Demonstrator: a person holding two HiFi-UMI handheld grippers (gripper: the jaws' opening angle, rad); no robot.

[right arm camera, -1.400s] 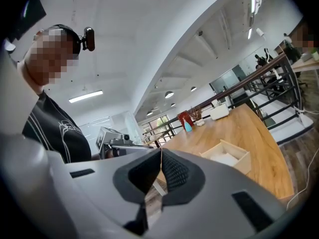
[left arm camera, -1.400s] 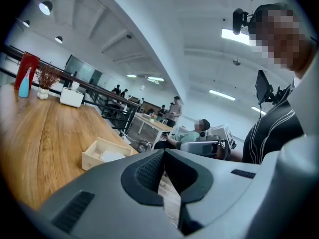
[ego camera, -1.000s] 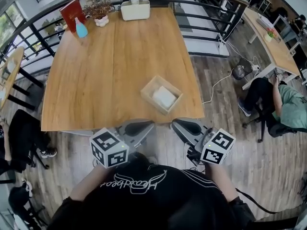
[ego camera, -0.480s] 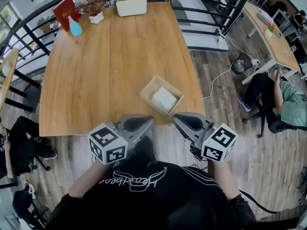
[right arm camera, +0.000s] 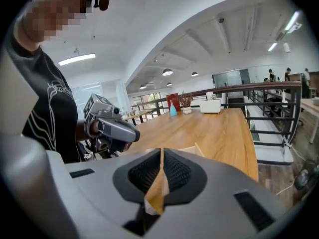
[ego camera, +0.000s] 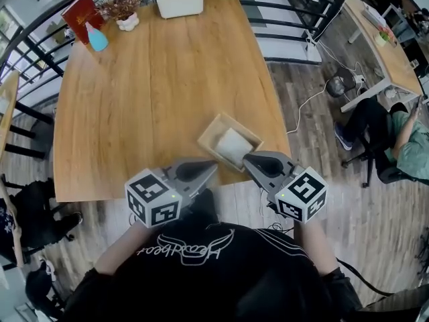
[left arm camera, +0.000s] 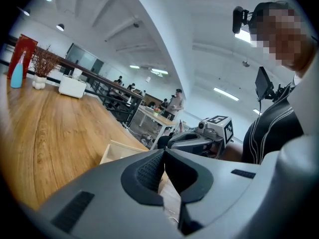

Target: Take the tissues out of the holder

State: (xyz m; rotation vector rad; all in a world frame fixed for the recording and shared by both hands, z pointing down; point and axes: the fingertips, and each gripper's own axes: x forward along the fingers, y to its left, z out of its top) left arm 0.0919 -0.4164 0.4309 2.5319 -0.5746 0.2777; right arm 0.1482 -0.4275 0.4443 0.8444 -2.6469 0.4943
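A shallow wooden holder (ego camera: 216, 129) lies near the front right edge of the wooden table (ego camera: 134, 106), with a white stack of tissues (ego camera: 233, 146) inside it. My left gripper (ego camera: 214, 166) is shut and empty, its tip just short of the holder's near left corner. My right gripper (ego camera: 245, 157) is also shut and empty, its tip at the holder's near right corner. The left gripper view has the holder (left arm camera: 117, 152) just beyond my left gripper's (left arm camera: 163, 152) closed jaws, with the right gripper (left arm camera: 192, 141) past it. The right gripper view shows my right gripper (right arm camera: 161, 151) with jaws closed before the holder's rim (right arm camera: 194, 149).
At the table's far end stand a white box (ego camera: 179, 1), a potted plant (ego camera: 123, 12), a blue bottle (ego camera: 96, 39) and a red book (ego camera: 79, 13). A black railing (ego camera: 295, 19) runs round the table. A person (ego camera: 402, 139) sits at the right.
Both grippers have moved forward, from over the floor in front of the table to its front edge beside the holder. Both have stayed shut.
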